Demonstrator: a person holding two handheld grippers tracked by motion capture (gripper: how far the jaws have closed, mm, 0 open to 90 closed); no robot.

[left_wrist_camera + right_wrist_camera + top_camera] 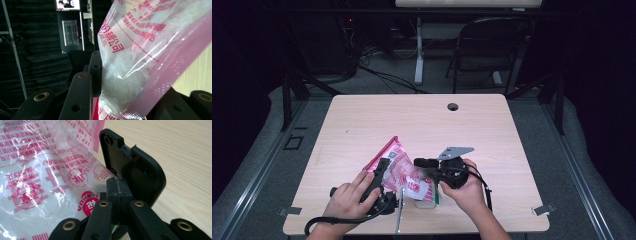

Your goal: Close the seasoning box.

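A clear and pink plastic bag (399,170) printed with red characters and holding white crystals lies tilted near the table's front edge. My left gripper (384,167) comes in from the lower left. In the left gripper view the bag (140,50) runs up between the left gripper's (132,85) jaws, which press on its filled part. My right gripper (419,163) reaches in from the right. Seen close in the right gripper view, the right gripper (117,187) is shut, its pads pinching the edge of the bag's film (45,170). A black jaw plate (132,162) stands just beyond them.
The wooden table (422,120) has a round cable hole (453,106) near its far edge. A small pale thing with a green edge (428,201) lies under the bag's near end. Beyond the table stand a folding chair (492,45) and a desk leg (418,50).
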